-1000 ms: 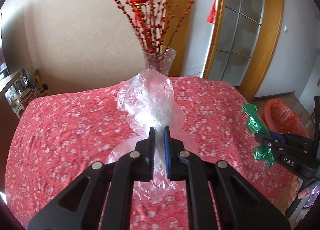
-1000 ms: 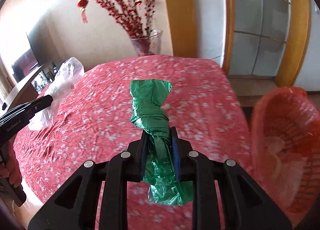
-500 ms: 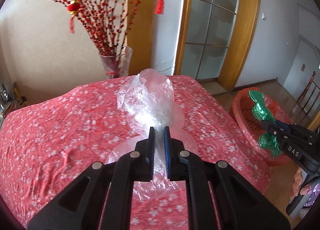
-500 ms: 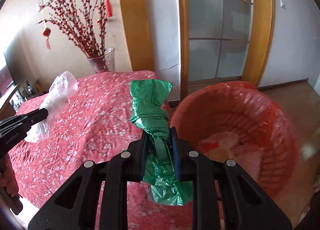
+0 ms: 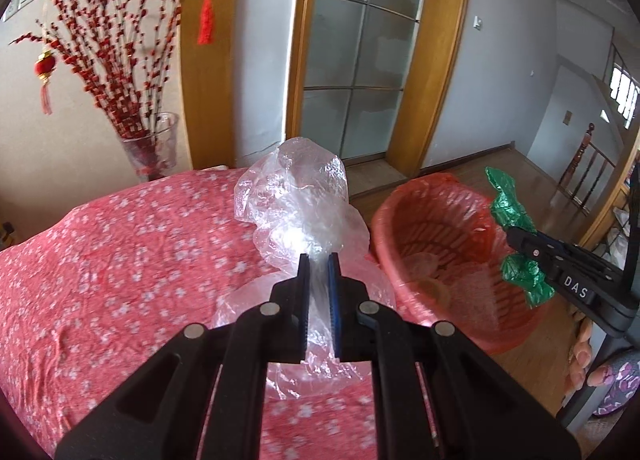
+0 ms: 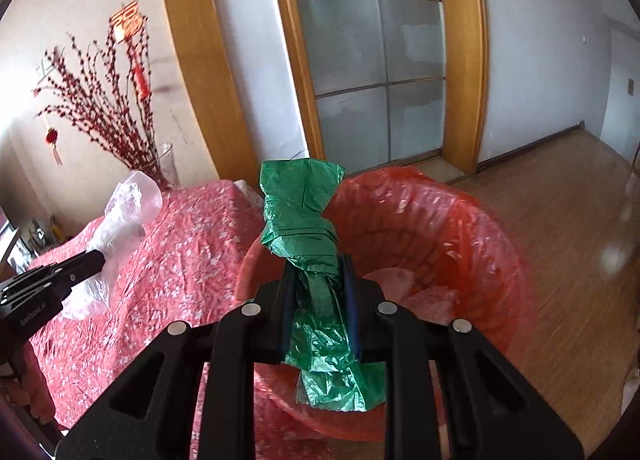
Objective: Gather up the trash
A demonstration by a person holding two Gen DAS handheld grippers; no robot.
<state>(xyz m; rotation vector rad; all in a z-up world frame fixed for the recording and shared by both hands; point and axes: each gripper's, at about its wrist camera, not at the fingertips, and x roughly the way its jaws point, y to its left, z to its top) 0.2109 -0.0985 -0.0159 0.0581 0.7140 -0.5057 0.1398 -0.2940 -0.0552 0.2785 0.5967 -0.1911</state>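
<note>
My left gripper (image 5: 319, 260) is shut on a crumpled clear plastic bag (image 5: 296, 200), held above the red flowered tablecloth (image 5: 120, 260). My right gripper (image 6: 317, 264) is shut on a twisted green plastic bag (image 6: 300, 212), which hangs over the near rim of a red bag-lined trash basket (image 6: 440, 228). In the left wrist view the basket (image 5: 436, 228) stands on the floor to the right of the table, with the right gripper (image 5: 516, 238) and green bag (image 5: 510, 204) at its right side. The right wrist view shows the left gripper (image 6: 102, 260) and the clear bag (image 6: 124, 212) at the left.
A glass vase (image 5: 150, 148) of red berry branches stands at the table's far edge by the wall. Behind the basket is a wooden-framed glass door (image 6: 372, 72). Wooden floor (image 6: 560, 220) spreads to the right. Pale scraps lie inside the basket.
Both grippers have swung to the right with their bags, off the table's middle toward the basket. The green bag now hangs over the basket instead of the tablecloth.
</note>
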